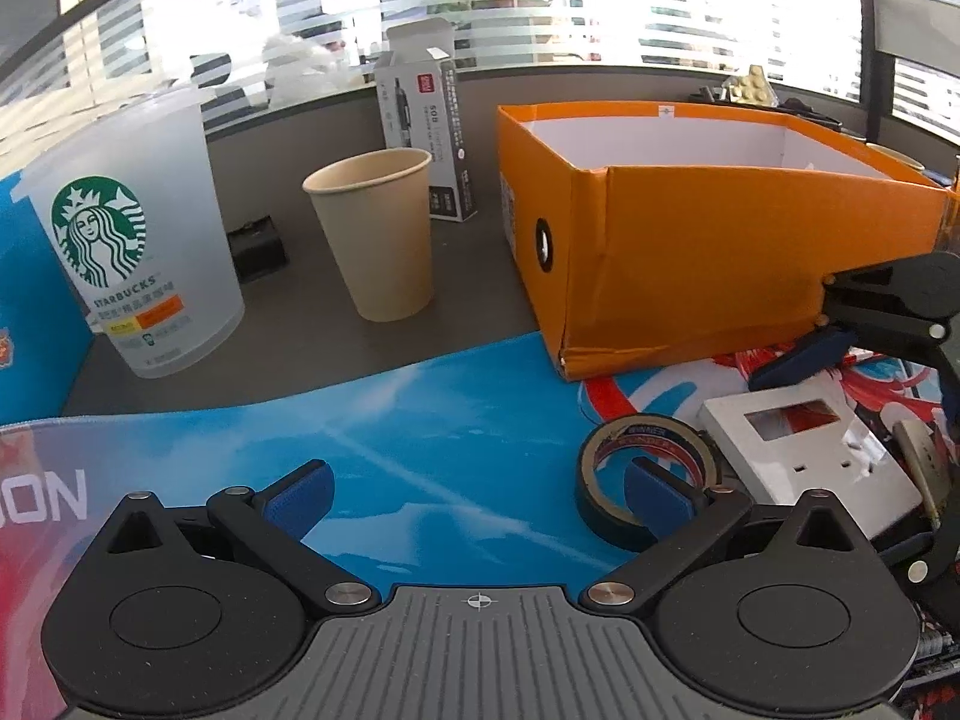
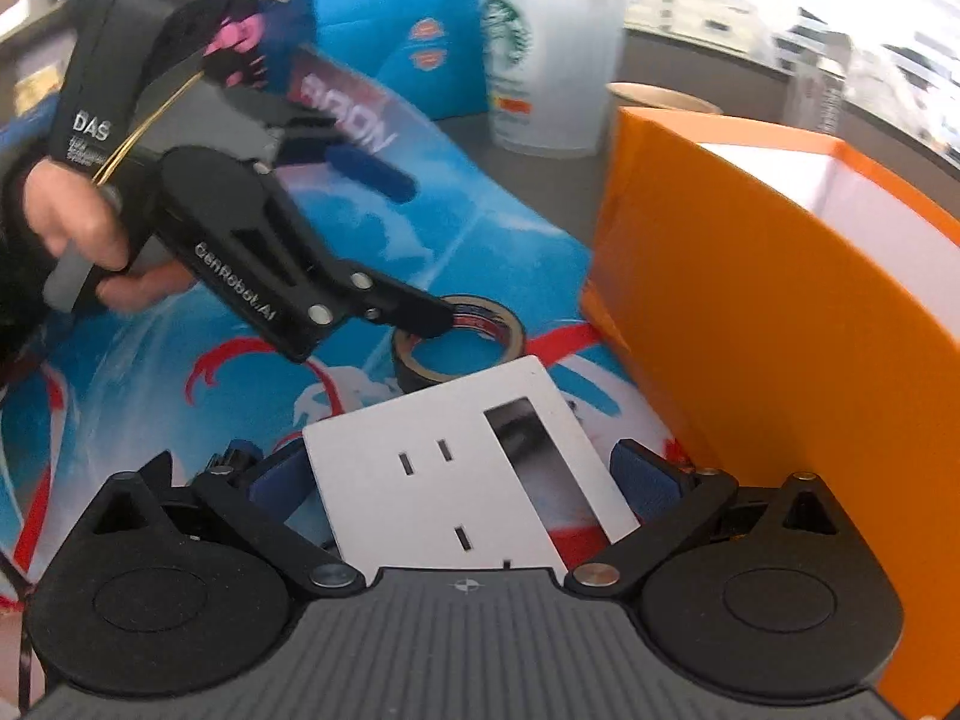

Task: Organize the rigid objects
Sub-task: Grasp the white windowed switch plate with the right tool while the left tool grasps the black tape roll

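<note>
A black tape roll lies on the blue mat. My left gripper is open, and its right finger pad sits inside the roll's hole; the roll also shows in the right wrist view. A white socket plate lies between the open jaws of my right gripper, which does not look closed on it; the plate also shows in the left wrist view. An open orange box stands just behind; in the right wrist view it is at right.
A Starbucks cup, a paper cup, a grey pen box and a small black object stand on the grey desk behind the blue mat. A blue box stands at the far left.
</note>
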`<state>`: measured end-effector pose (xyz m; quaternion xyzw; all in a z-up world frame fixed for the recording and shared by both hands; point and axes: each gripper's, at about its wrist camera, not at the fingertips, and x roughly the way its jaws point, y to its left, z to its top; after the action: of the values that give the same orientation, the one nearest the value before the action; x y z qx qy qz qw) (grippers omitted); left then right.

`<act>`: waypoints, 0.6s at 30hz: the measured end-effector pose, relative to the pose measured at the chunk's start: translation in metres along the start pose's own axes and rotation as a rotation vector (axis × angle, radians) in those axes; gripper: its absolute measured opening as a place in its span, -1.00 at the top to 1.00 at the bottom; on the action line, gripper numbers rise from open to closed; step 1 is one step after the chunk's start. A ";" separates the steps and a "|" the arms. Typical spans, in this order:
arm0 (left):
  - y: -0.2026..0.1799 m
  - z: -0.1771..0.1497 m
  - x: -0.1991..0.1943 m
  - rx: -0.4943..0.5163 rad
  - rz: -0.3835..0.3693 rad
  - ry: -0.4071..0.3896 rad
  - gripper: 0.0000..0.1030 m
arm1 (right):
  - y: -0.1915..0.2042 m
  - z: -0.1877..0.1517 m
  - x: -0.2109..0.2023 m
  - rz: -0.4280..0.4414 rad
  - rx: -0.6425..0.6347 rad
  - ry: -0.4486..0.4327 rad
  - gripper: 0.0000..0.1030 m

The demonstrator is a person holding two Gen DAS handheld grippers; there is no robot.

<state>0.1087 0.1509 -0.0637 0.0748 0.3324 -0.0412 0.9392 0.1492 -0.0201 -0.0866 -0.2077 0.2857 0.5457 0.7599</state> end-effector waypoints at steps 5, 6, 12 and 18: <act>-0.004 0.000 -0.002 0.020 -0.016 -0.008 -1.00 | 0.011 -0.016 -0.017 -0.058 0.035 -0.035 -0.84; -0.005 0.000 -0.003 0.028 -0.020 -0.012 -1.00 | 0.012 -0.019 -0.020 -0.074 0.044 -0.040 -0.82; -0.022 0.003 -0.001 0.079 -0.029 -0.036 -1.00 | 0.024 -0.038 -0.041 -0.158 0.078 -0.061 -0.80; -0.037 0.004 -0.001 0.111 -0.085 -0.054 -1.00 | 0.024 -0.049 -0.058 -0.185 0.134 -0.112 -0.80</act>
<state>0.1057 0.1135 -0.0637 0.1116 0.3071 -0.1014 0.9397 0.1026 -0.0843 -0.0856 -0.1514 0.2583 0.4637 0.8339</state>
